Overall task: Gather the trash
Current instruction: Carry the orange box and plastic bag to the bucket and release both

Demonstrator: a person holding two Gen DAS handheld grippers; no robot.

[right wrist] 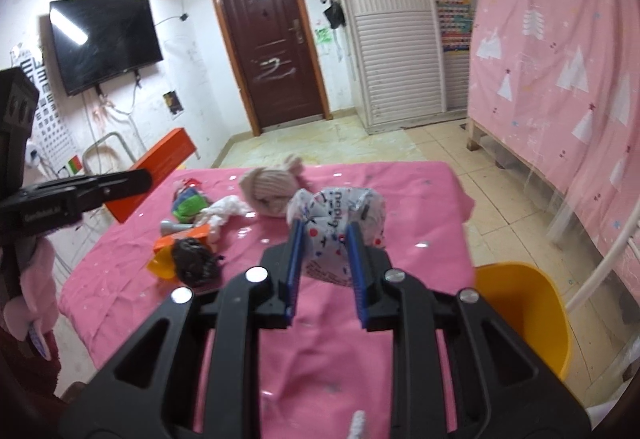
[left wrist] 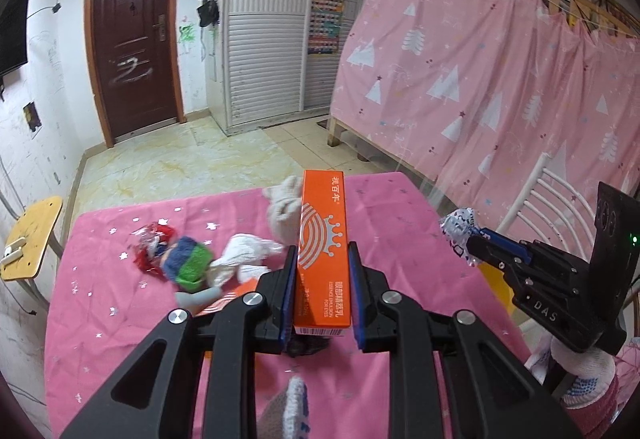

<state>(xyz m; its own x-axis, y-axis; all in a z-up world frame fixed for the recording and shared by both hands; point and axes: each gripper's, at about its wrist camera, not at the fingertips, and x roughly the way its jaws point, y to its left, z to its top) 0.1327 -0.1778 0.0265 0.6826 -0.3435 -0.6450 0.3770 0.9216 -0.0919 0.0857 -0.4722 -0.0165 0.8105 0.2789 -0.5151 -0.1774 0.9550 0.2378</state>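
My left gripper (left wrist: 323,253) is shut on a long orange carton (left wrist: 324,239), held above the pink table (left wrist: 400,207); the same carton (right wrist: 160,167) shows at the left of the right wrist view. A crumpled white printed wrapper (right wrist: 336,223) is pinched in my right gripper (right wrist: 325,229), which also appears at the right edge of the left wrist view (left wrist: 472,239). Loose trash lies on the table: white tissue (left wrist: 244,259), a red foil wrapper (left wrist: 152,243), a blue-green sponge (left wrist: 188,263), a black crumpled bag (right wrist: 196,259) and an orange packet (right wrist: 180,239).
A yellow bin (right wrist: 524,315) stands beside the table's right edge, next to a white chair (left wrist: 544,199). A pink knitted hat (right wrist: 272,187) lies at the table's far side. A pink curtain (left wrist: 480,79) hangs on the right, and a wooden stool (left wrist: 32,239) stands on the left.
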